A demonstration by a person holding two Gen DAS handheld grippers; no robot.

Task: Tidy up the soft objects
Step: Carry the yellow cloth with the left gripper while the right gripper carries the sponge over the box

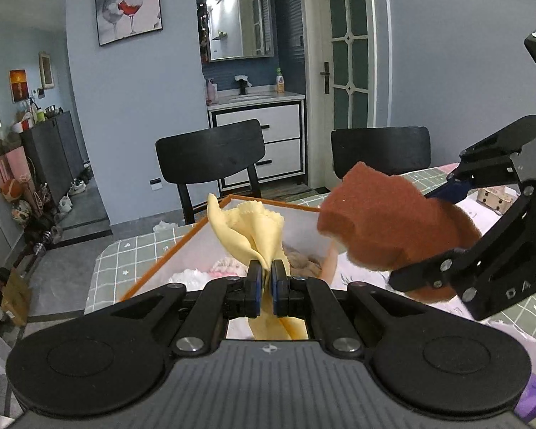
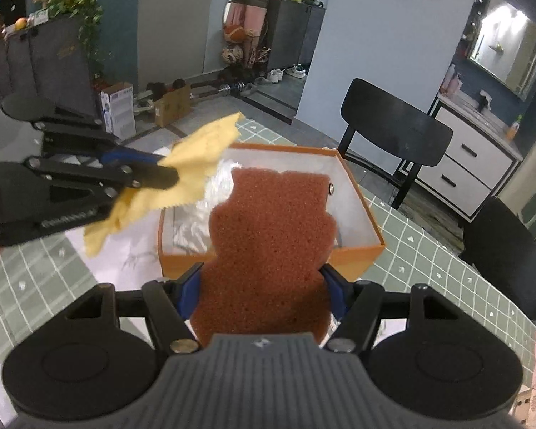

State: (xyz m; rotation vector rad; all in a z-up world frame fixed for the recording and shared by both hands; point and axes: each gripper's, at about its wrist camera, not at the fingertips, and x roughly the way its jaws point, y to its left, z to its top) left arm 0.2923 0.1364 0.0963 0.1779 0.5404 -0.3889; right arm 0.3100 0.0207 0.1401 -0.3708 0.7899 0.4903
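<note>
Now carrying two soft things toward the open orange cardboard box (image 2: 357,246) on the green checked tablecloth (image 2: 428,268). Left gripper (image 1: 267,279) pinching a pale yellow cloth (image 1: 253,228) tight; right gripper (image 2: 264,293) clamping a rust-brown bear-shaped sponge (image 2: 271,236), box at twelve o'clock. Next, probably lowering and releasing inside.
</note>
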